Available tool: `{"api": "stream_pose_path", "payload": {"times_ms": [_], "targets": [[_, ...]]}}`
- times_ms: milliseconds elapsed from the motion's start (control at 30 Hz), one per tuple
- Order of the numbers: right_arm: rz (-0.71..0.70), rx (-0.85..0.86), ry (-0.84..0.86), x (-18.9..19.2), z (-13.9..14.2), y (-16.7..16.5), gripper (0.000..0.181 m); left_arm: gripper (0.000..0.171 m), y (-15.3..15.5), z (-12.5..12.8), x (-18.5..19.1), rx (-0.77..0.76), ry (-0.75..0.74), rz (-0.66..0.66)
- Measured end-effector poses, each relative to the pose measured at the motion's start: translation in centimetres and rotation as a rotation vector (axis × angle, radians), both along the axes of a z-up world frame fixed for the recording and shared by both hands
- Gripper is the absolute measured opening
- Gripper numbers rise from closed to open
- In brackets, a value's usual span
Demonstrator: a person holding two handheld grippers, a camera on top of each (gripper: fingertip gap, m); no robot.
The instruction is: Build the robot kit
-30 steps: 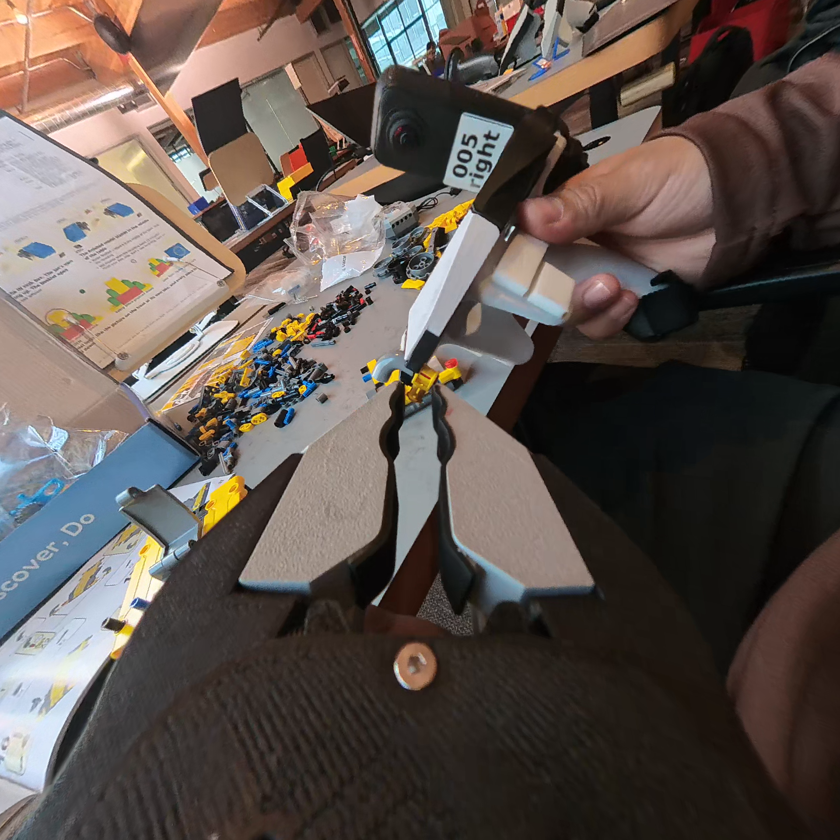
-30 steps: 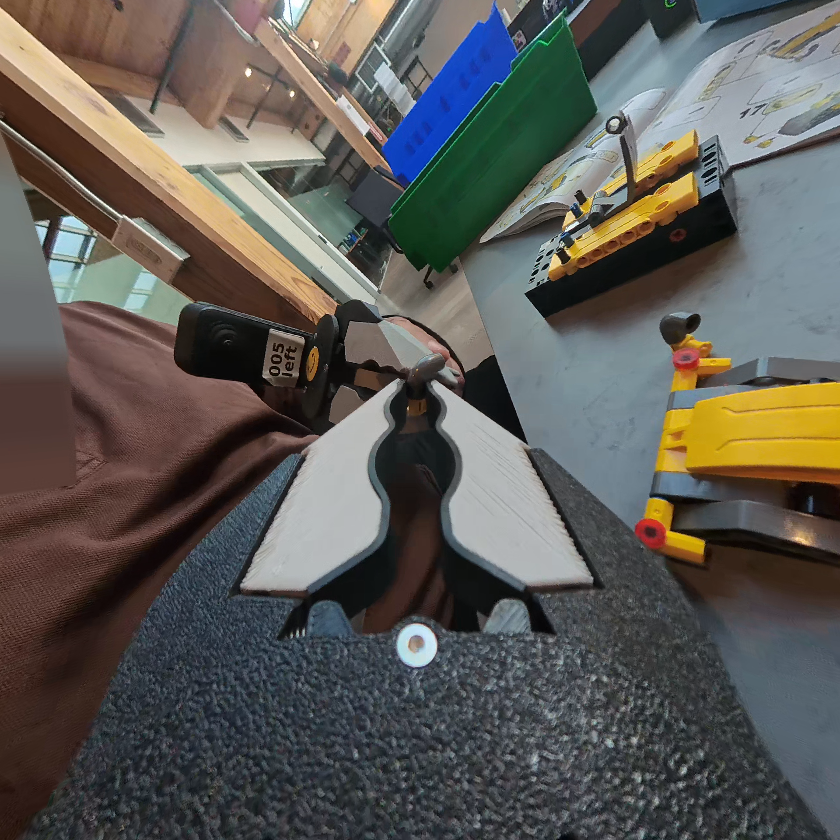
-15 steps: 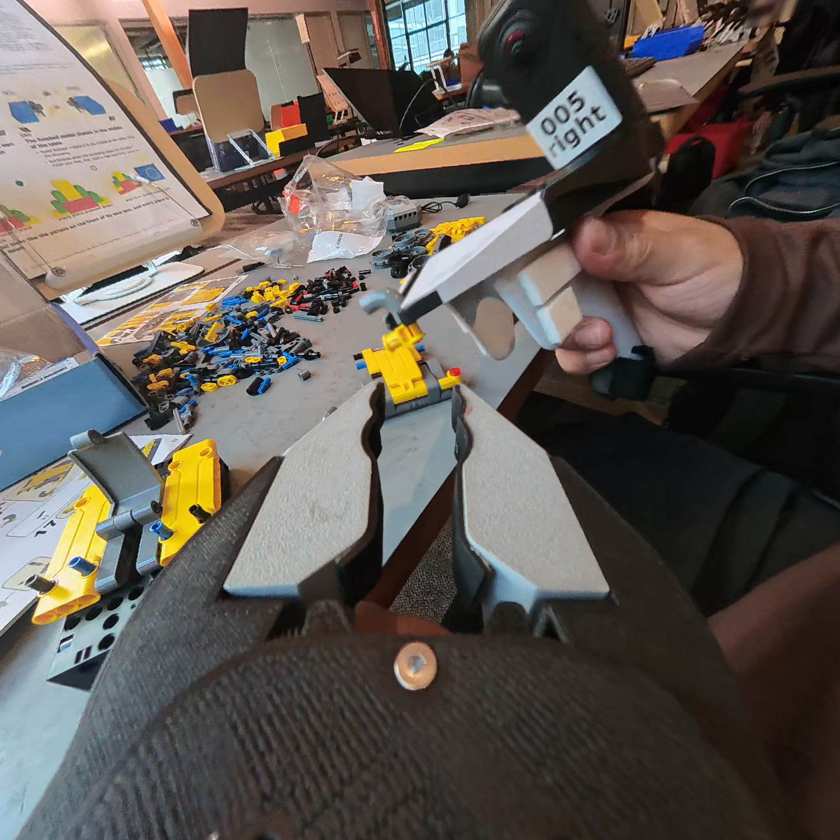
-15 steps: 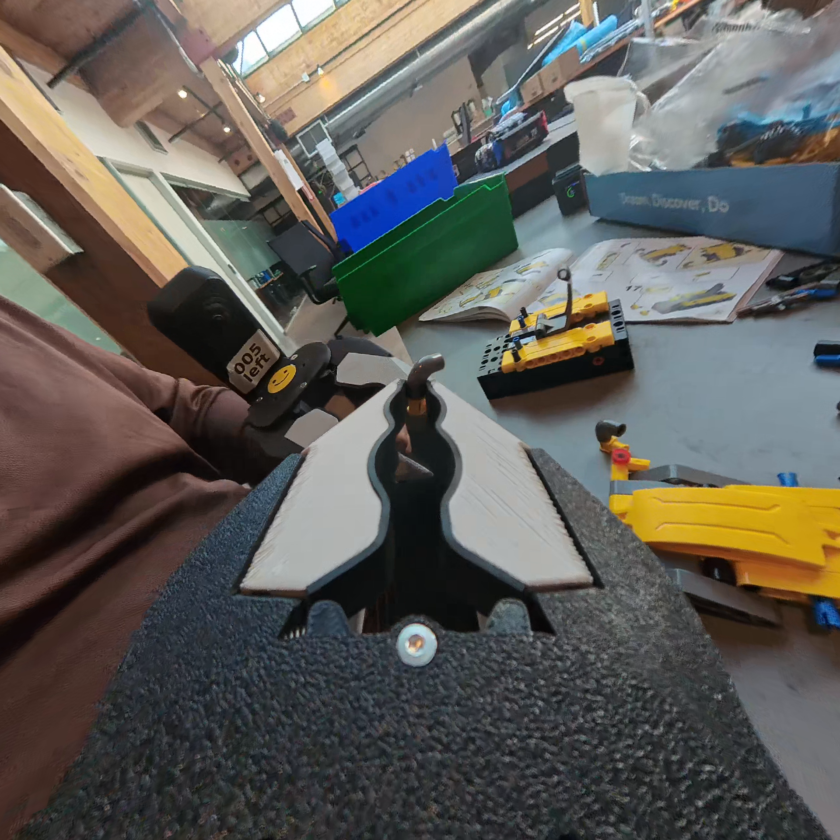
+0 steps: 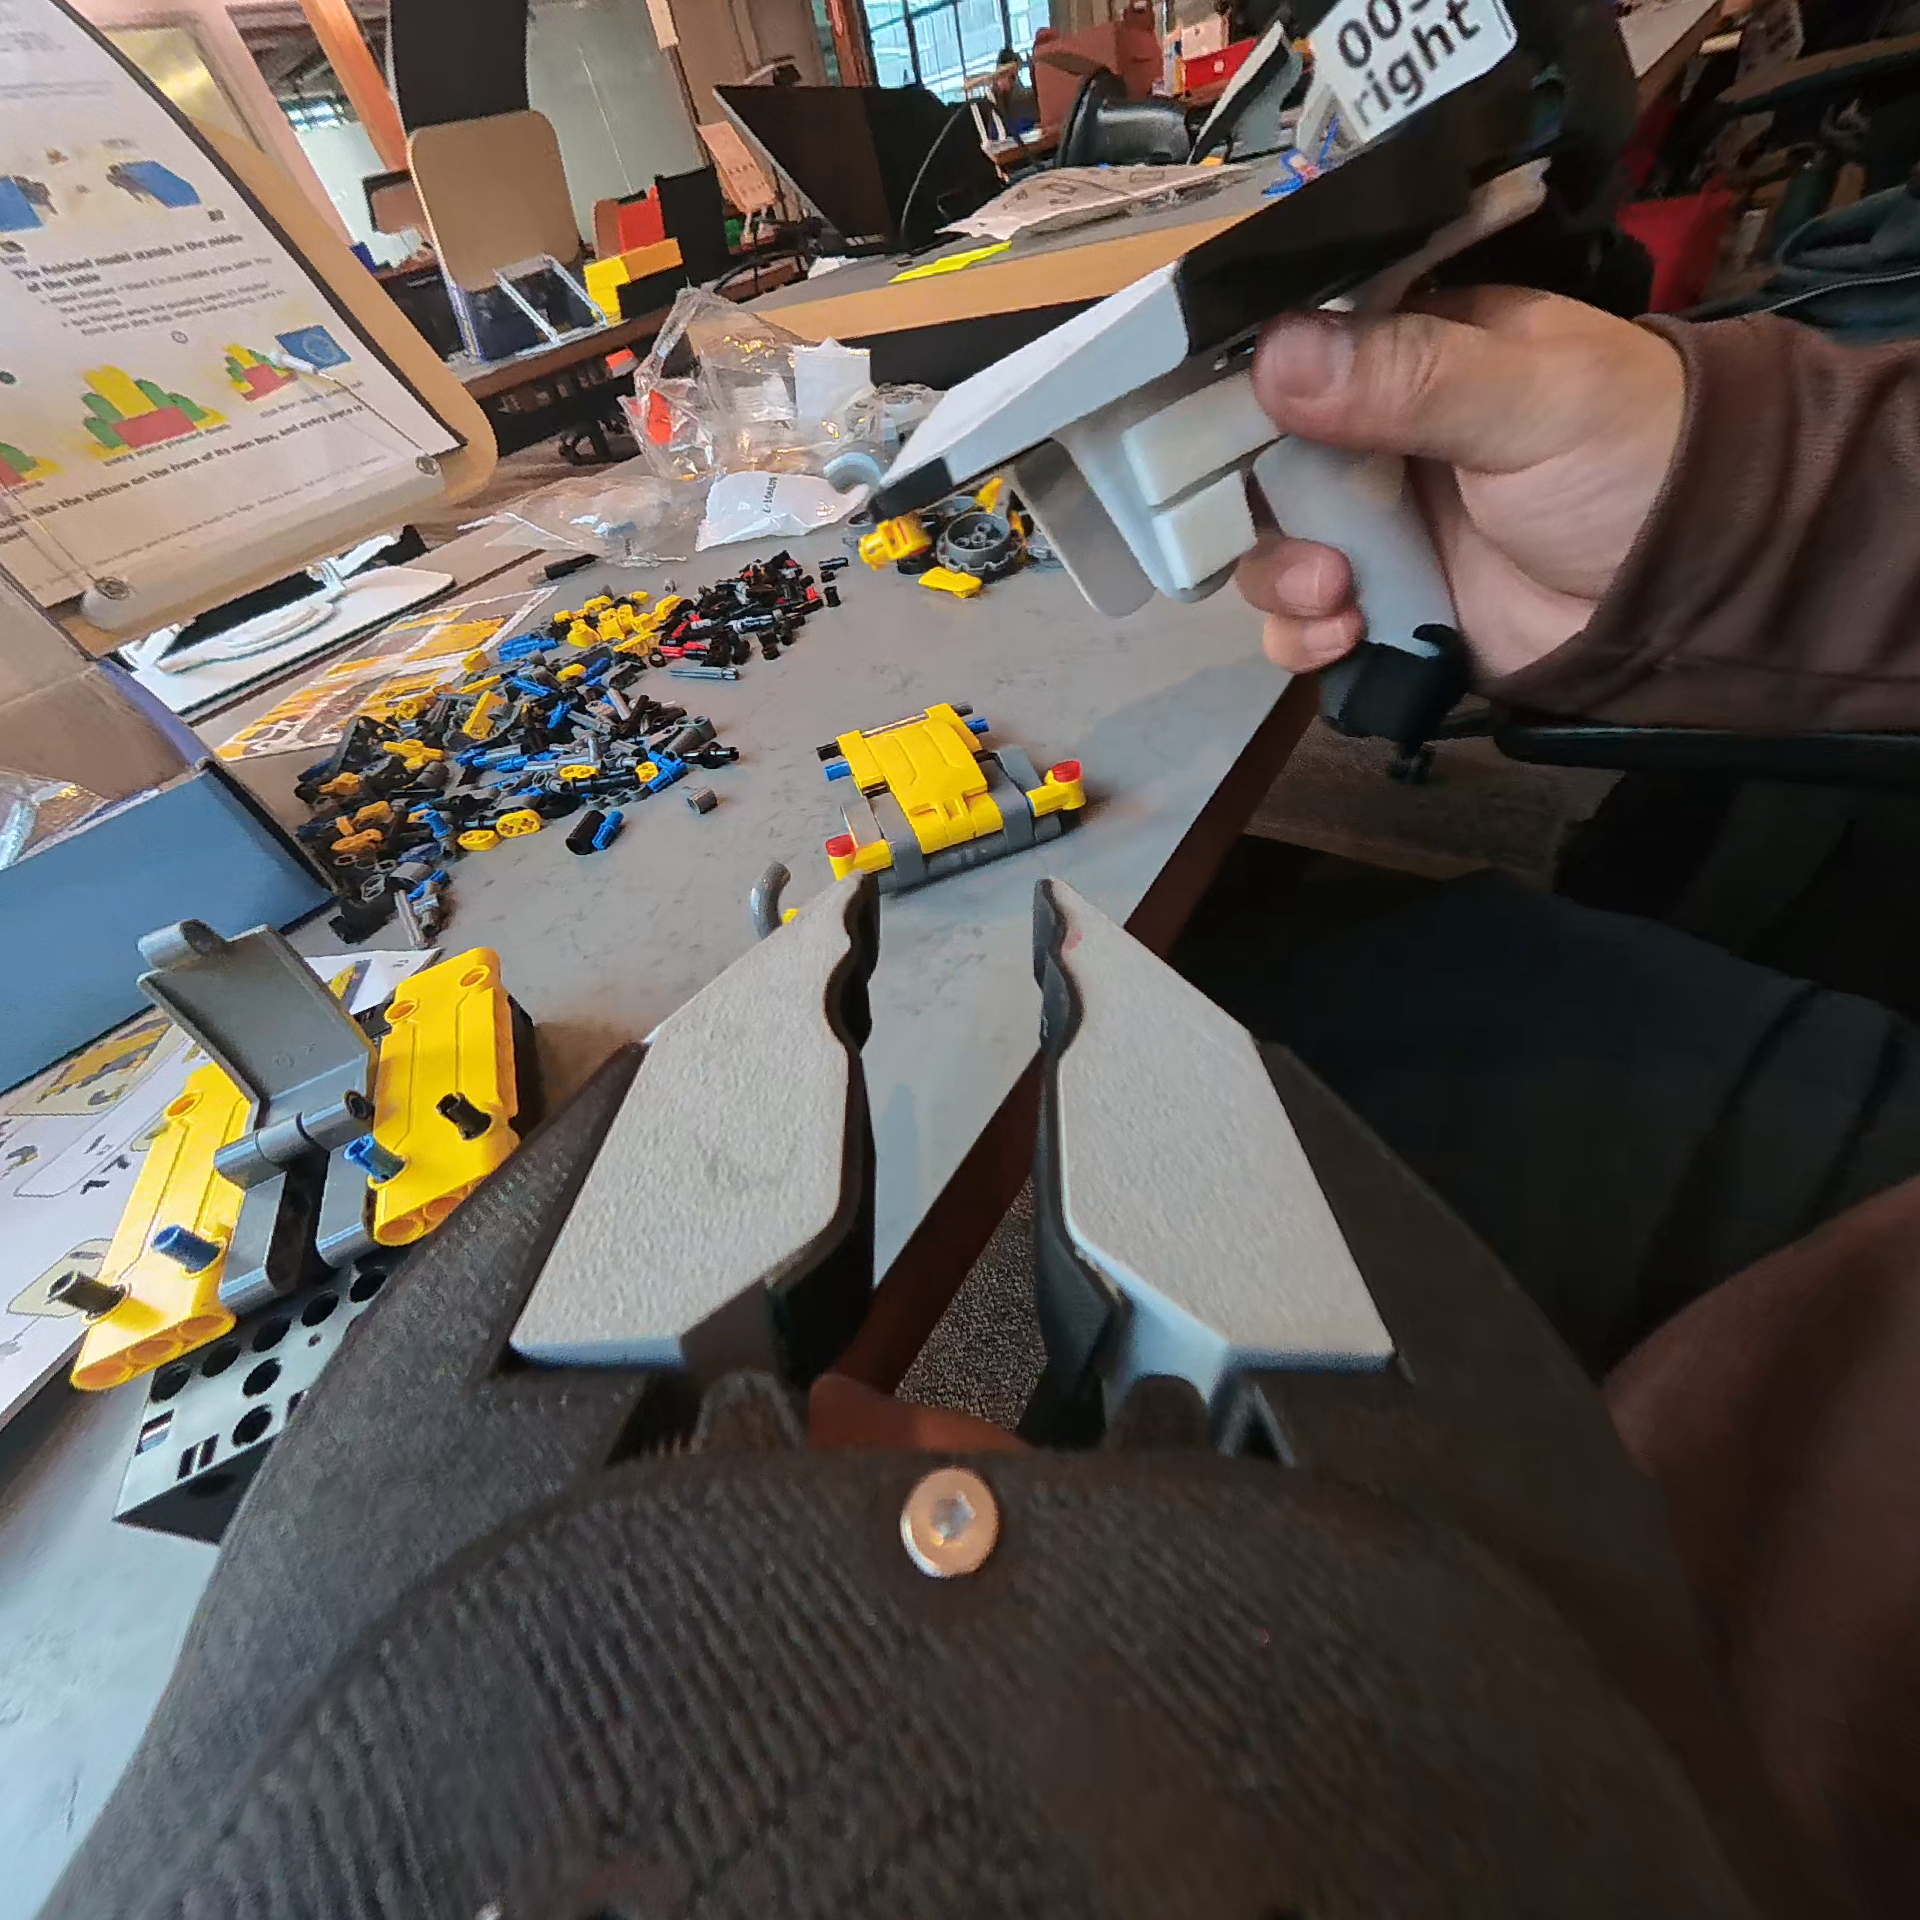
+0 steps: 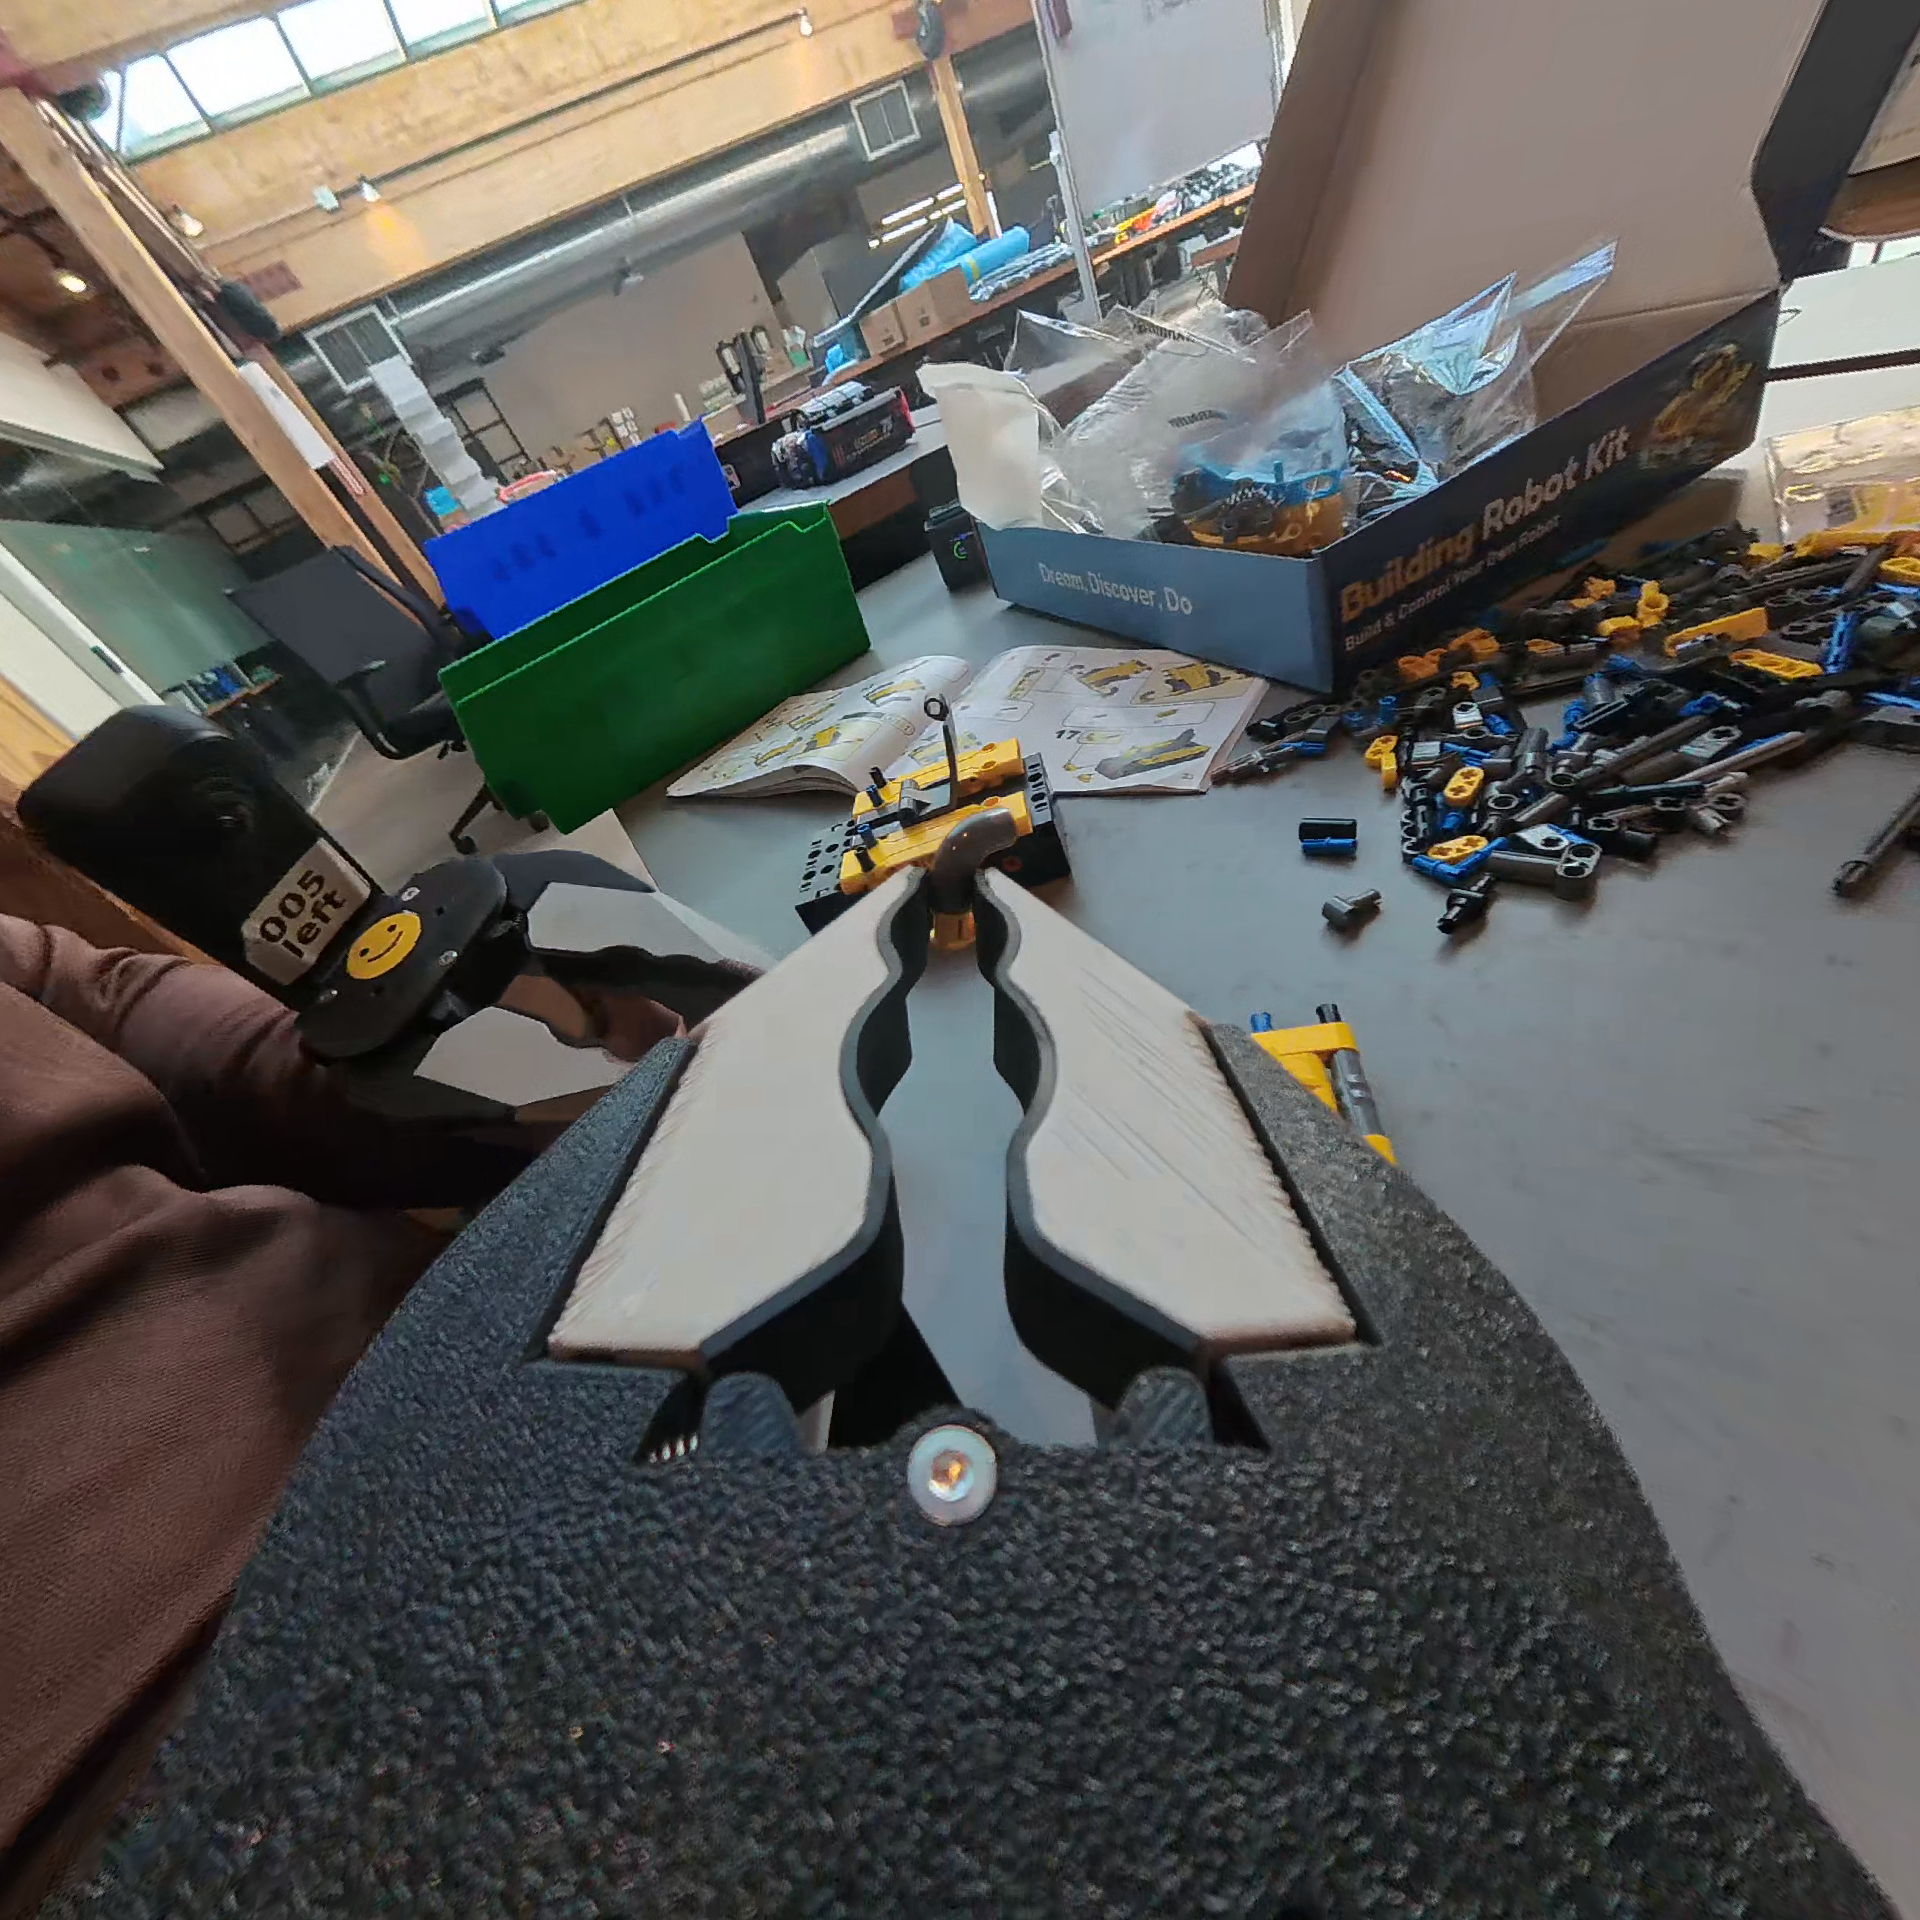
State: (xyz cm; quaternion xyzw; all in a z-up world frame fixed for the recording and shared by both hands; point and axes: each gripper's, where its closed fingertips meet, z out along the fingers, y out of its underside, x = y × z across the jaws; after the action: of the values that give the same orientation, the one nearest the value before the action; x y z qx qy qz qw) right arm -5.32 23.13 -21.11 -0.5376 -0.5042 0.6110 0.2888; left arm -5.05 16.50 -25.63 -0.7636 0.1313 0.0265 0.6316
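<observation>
One grey surface carries everything, and the largest thing on it is an open blue cardboard kit box at the far side, its lid raised and its inside filled with clear plastic bags of parts. Beside it to the left a green plastic bin and a blue plastic bin stand at the edge; what they hold cannot be seen. An open instruction booklet lies flat before the box, and just in front of it sits a black perforated base carrying yellow beams. A loose heap of small black, blue and yellow building parts spreads to the right. Near the front edge lies a flat yellow and grey assembly with red end caps, its long axis running across the surface. The left claw hovers just short of it, jaws apart and holding nothing. The right claw is pinched on a small grey elbow piece on a yellow stub, its long axis along the fingers, the bent end pointing forward and right, raised above the surface.
</observation>
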Motion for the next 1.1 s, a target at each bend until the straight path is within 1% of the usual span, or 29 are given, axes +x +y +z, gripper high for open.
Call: {"api": "stream_pose_path", "payload": {"times_ms": [100,167,233,400,500,633,800,1100], "targets": [[-0.026,0.030,-0.013,-0.2,-0.3,0.6,0.008,0.027,0.0,-0.3,0.7,-0.001,0.044,-0.030],[-0.013,0.025,-0.020,-0.4,-0.5,0.8,0.008,0.027,-0.1,-0.7,1.1,0.001,0.099,-0.046],[-0.021,0.022,-0.009,-0.5,-0.3,1.3,0.008,0.027,-0.1,-1.1,1.5,-0.013,0.121,-0.063],[-0.072,0.019,-0.008,-0.9,-0.4,3.0,0.008,0.028,-0.2,-1.4,2.5,-0.039,0.009,-0.109],[-0.073,-0.011,-0.021,-1.0,-0.6,3.3,0.008,0.028,-0.1,-2.0,2.7,-0.070,-0.040,-0.124],[-0.083,-0.018,-0.025,-1.0,-0.7,3.5,0.008,0.028,0.2,-2.4,2.4,-0.087,-0.050,-0.132],[-0.110,0.001,-0.040,-0.2,-1.1,3.8,0.008,0.027,0.3,-2.0,2.8,-0.088,-0.091,-0.148],[-0.117,-0.010,-0.039,0.5,-1.1,3.8,0.008,0.027,0.6,-2.6,3.8,-0.119,-0.077,-0.159]]}}
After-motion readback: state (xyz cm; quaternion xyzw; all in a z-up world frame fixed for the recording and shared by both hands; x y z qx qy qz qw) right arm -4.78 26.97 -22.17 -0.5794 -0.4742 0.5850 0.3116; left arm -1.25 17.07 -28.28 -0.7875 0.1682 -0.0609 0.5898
